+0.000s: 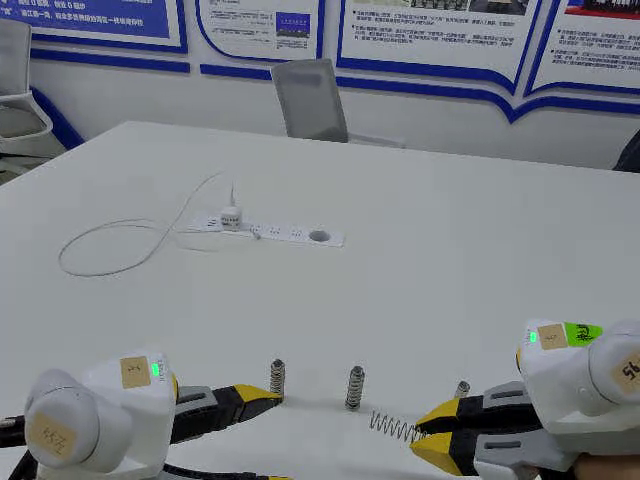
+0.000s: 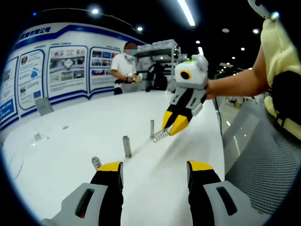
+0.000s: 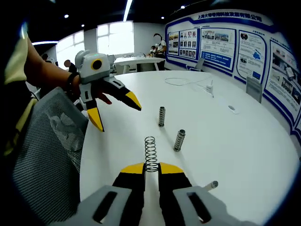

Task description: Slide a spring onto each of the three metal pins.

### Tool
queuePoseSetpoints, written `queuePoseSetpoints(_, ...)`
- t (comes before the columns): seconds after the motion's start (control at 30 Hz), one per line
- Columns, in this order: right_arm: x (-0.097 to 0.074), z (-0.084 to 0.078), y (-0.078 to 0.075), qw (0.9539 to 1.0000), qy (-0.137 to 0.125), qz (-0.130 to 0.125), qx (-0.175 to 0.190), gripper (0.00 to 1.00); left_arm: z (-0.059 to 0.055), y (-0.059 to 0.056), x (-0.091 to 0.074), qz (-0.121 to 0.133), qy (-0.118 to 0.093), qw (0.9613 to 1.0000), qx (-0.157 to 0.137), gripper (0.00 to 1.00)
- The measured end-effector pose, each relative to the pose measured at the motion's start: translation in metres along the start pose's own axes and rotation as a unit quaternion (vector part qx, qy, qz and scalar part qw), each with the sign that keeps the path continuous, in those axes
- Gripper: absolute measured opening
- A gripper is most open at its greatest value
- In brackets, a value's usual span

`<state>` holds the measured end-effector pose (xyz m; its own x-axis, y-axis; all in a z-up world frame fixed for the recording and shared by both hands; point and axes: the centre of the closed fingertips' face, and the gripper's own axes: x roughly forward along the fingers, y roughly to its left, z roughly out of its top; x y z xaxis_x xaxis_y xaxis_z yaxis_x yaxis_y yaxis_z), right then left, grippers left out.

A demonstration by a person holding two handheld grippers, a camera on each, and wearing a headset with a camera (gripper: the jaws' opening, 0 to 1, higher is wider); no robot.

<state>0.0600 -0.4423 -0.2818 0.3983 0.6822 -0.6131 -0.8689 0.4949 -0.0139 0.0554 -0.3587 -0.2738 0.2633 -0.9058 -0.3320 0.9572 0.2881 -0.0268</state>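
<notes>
Right gripper (image 3: 151,168) tight on spring (image 3: 150,150)

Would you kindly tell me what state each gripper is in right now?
Left gripper: open, holding nothing.
Right gripper: closed on one end of a coiled metal spring.

You are in an office-style meeting or display hall. Blue-framed wall boards (image 1: 430,30) carry printed text and photos. A grey mesh chair (image 1: 310,100) stands at the far edge of the wide white counter (image 1: 450,250), where a power strip (image 1: 280,233) and a white cable (image 1: 110,245) lie. Strip lights (image 2: 186,12) run overhead, and a person (image 2: 124,66) stands further back.
</notes>
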Motion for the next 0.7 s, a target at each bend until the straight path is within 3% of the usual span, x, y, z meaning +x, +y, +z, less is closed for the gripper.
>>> queuePoseSetpoints(0.37, 0.009, 0.028, 0.017, 0.9980, 0.003, 0.039, -0.051, 0.11, 0.006, -0.003, 0.002, -0.005, -0.004, 1.0000, 0.007, 0.49)
queuePoseSetpoints(0.7, 0.014, 0.037, 0.030, 0.9936, 0.015, 0.072, -0.086, 0.11, 0.010, -0.006, 0.001, -0.008, -0.005, 0.9998, 0.016, 0.44)
